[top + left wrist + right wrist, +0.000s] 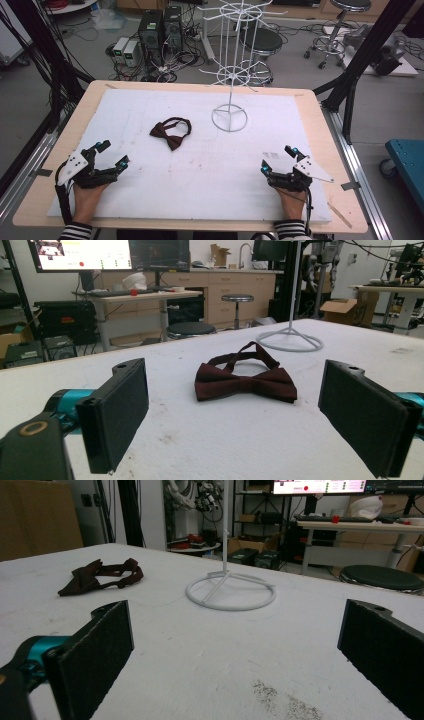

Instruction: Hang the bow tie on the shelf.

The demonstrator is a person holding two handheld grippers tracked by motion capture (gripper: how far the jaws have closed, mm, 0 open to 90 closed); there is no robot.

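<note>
I see both tongs, left [111, 152] and right [278, 158], gaping wide and empty, low over the worktop [210, 165]. Bow tie [171, 131] lies flat mid-worktop, nearer my left tongs, just beside the wire stand [229, 119]; strap looks looped behind it.

**Layout on the surface**

Bow tie [171, 132] lies on the mat [150, 200] near the middle of the surface [320, 130], slightly left. Wire stand [230, 117] sits on the mat to its right and a little farther back, apart from it. Left gripper [111, 153] rests at the near left, right gripper [277, 160] at the near right; both well apart from bow tie and stand.
</note>
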